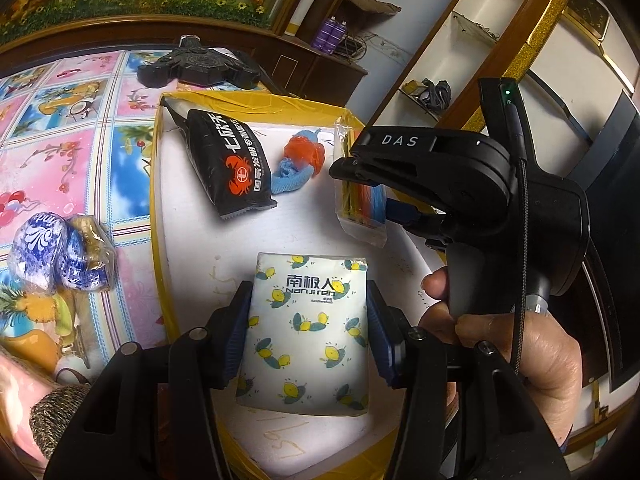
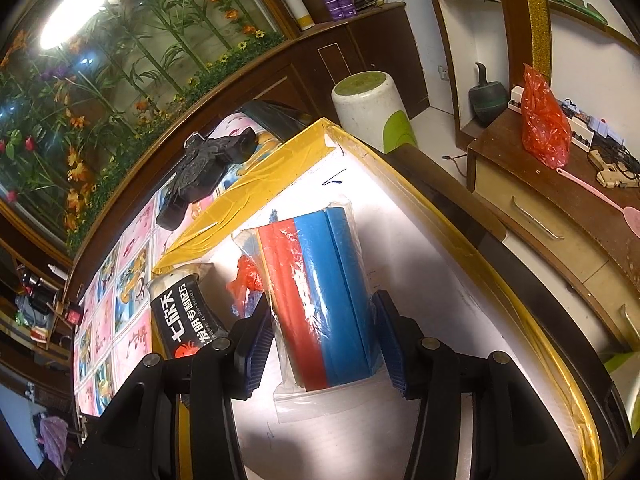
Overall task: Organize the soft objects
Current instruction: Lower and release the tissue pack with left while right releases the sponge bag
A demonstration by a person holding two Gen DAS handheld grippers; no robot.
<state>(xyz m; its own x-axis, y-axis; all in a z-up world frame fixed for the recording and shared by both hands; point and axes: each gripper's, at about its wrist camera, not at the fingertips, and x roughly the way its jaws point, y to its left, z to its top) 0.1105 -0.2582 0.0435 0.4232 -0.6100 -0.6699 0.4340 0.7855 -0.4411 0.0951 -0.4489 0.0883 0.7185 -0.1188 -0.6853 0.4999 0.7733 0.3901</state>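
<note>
Left claw (image 1: 307,334): pads pressed to both long sides of the tissue pack (image 1: 306,332), clamped on it, pack low over or on the near part of the white tray (image 1: 192,216) — contact with the floor not clear. Long axis of the pack in line with the fingers, pointing toward the far rim.

Off to the left, outside the tray on the patterned cloth: blue-and-white bundle (image 1: 48,254), well apart from either claw, nearer the left one.

Further in, past the tissue pack: black pouch (image 1: 230,164) lying at a slant, then an orange-and-blue scrunchie (image 1: 300,156) just beside it.

Right claw (image 2: 320,340): pads astride the red-and-blue packet (image 2: 324,296) in its clear bag, left pad against the wrap, right pad at the blue edge; seemingly clamped on it, though firmness of squeeze hard to judge. Packet in the tray near the right rim, long axis also along the fingers.

Judging by this: both packs inside the tray and aligned lengthwise, each directly between its own pads; only release or a small nudge needed. Bundle outside likely next, a job for the left.
</note>
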